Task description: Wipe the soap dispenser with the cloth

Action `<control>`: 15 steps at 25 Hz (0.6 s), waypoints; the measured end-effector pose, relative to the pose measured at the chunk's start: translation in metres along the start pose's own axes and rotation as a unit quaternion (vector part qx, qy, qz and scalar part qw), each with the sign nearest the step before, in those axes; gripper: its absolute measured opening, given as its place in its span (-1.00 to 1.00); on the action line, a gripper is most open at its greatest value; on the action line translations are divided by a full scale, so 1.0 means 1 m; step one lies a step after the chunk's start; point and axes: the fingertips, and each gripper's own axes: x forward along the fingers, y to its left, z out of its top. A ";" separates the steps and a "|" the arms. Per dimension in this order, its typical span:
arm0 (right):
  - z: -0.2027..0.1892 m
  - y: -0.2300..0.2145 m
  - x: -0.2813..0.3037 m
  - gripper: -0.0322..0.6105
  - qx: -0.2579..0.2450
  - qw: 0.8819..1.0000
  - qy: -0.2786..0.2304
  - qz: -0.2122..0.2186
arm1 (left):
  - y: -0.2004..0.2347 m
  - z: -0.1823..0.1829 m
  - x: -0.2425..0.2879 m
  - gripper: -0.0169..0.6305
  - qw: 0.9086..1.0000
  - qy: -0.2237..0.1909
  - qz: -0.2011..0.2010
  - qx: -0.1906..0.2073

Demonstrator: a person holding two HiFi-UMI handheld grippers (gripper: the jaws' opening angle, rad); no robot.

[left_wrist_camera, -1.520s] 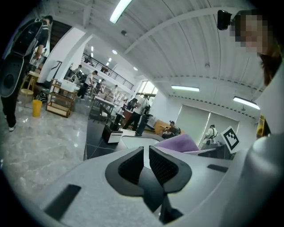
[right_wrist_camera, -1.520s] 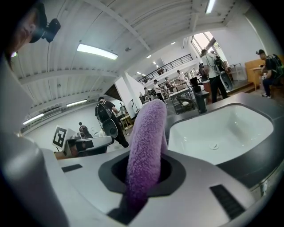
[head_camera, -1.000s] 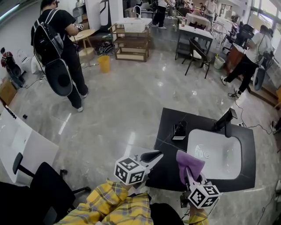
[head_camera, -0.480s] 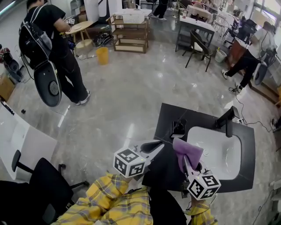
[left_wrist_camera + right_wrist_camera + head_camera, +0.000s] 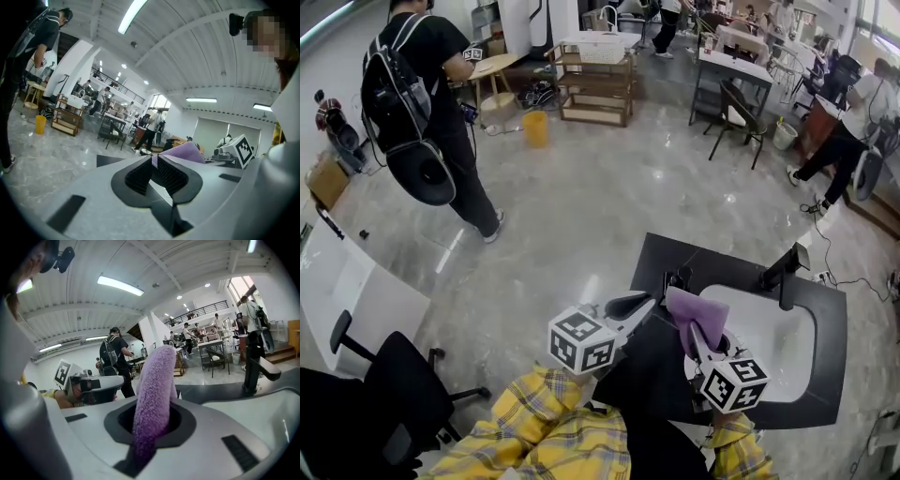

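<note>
Right gripper [image 5: 704, 351] jaws clamp the purple cloth [image 5: 695, 315] over the black worktop [image 5: 828, 310] by the sink [image 5: 780, 339]. Left gripper [image 5: 154, 162] jaws closed, empty. Soap dispenser [image 5: 675, 280] stands on the worktop, just beyond the cloth.

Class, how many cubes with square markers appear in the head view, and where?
2. One marker cube is at lower centre, on the left claw; the other is to its right, on the right claw holding the purple cloth. None looks hidden.

Head view looks steeply down; both gripper views look along their jaws; all share the counter [image 5: 722, 267]
</note>
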 end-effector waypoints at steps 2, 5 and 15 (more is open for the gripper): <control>0.003 -0.002 0.004 -0.79 0.003 1.000 0.000 0.007 | 0.000 0.000 0.003 -0.83 1.000 0.001 0.003 -0.001; 0.006 -0.003 0.013 -0.79 0.003 1.000 -0.002 0.018 | 0.001 -0.001 0.006 -0.83 1.000 0.004 0.007 -0.002; 0.002 -0.011 0.050 -0.79 -0.026 0.999 0.009 0.031 | 0.018 0.018 0.028 -0.83 1.000 -0.001 0.022 0.012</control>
